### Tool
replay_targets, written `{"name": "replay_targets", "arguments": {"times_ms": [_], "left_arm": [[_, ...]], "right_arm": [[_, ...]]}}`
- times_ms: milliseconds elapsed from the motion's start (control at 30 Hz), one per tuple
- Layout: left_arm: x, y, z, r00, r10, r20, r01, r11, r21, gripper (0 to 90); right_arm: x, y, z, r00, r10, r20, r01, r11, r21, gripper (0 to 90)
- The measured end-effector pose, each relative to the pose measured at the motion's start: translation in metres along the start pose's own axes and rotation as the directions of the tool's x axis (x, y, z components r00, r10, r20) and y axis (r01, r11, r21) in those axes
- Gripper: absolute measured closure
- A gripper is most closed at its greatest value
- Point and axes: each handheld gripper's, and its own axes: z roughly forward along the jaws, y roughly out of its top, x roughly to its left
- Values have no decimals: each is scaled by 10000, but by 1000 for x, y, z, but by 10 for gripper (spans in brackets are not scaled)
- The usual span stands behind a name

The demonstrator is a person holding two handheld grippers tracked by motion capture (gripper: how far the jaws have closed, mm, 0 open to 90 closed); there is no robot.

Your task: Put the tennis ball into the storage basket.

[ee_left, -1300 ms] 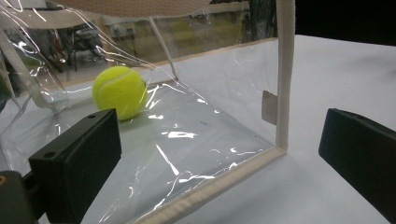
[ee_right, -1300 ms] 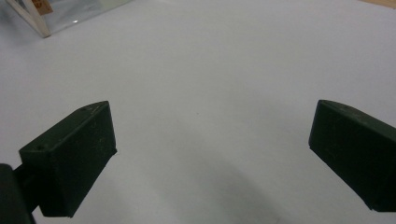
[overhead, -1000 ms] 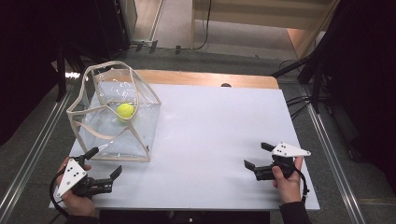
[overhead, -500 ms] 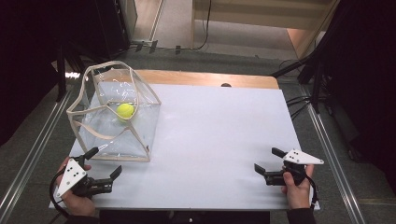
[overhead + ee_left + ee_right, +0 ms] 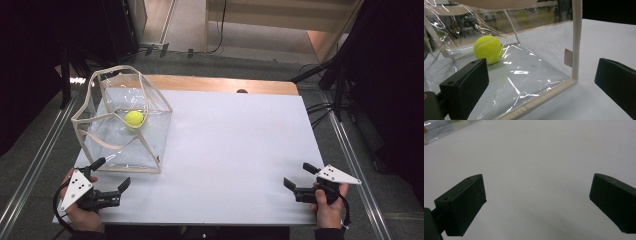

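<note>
Across the middle of the room sits the white table [image 5: 235,150], and nearly all of its surface is bare. Over by the left edge, reaching from about the far left corner toward the near one, stands the clear plastic bag [image 5: 122,130] with its beige trim, mouth gaping upward, its see-through walls crinkled and catching the light. Inside it, toward the far side of the bag's floor, rests the yellow tennis ball [image 5: 134,118], touching nothing but the plastic under it. In the left gripper view that ball [image 5: 488,49] sits behind the clear wall, with the bag's near upright seam [image 5: 576,37] standing between the two jaws.

Now the tools. At the near left corner, just beside the bag's near wall but not touching it, the left gripper [image 5: 111,174] lies low in the person's left hand [image 5: 82,212], jaws spread wide and aimed at the bag, nothing between them. The left gripper [image 5: 541,82] in its own view shows the same wide gap, with one bottom corner of the bag inside that gap.

Well apart from all that, at the near right corner, the right gripper [image 5: 299,176] sits in the right hand [image 5: 329,205], jaws also wide, pointing across the bare surface toward the left edge. The right gripper [image 5: 537,202] frames plain white tabletop, with a sliver of the bag [image 5: 439,128] far off.
</note>
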Motion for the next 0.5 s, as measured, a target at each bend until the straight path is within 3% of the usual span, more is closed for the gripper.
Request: {"name": "replay_targets", "arguments": {"times_ms": [333, 467, 500], "left_arm": [[0, 0, 0, 10000, -1, -6, 1, 10000, -18, 0], [0, 0, 0, 10000, -33, -24, 33, 10000, -10, 0], [0, 0, 0, 10000, -21, -15, 21, 10000, -13, 0]], "right_arm": [[-11, -6, -10, 9993, 307, 222, -302, 9993, -220, 0], [-19, -10, -12, 9961, 829, -309, -847, 9943, -643, 0], [-20, -10, -12, 9949, 975, -240, -990, 9928, -682, 0]]}}
